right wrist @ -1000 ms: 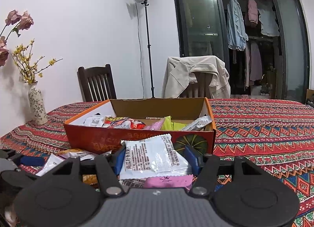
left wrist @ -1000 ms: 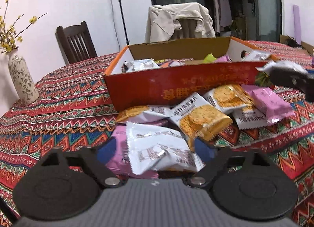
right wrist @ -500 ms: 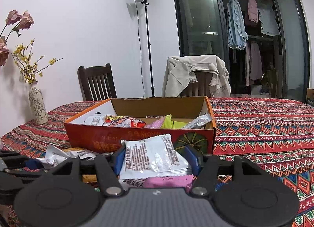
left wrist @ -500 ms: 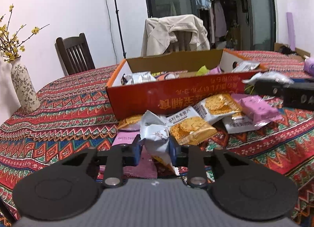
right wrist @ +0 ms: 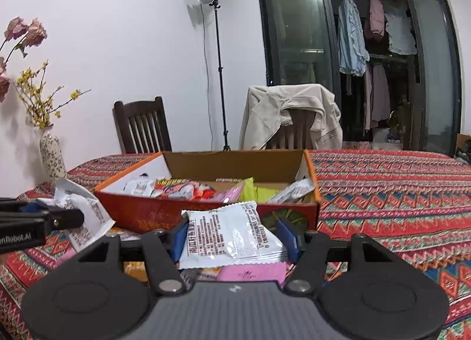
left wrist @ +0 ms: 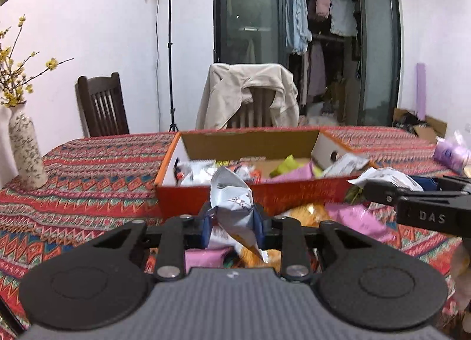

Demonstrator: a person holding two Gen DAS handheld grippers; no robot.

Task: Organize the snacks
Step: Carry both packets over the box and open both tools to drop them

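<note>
Left hand-held gripper [left wrist: 232,226] has its jaws pinched in tight on a crumpled white snack packet [left wrist: 232,201], tilted a bit downward, while the right hand-held gripper [right wrist: 234,237] sits about half-spread, clamping a flat white snack pouch [right wrist: 232,234], pointing slightly down too.

Two fisheye wrist cameras look low and forward along their grippers' fingers, close over the patterned table [left wrist: 88,169], the right apparently slightly farther back, both sharing the orange box [right wrist: 206,213], chairs and glass doors.
</note>
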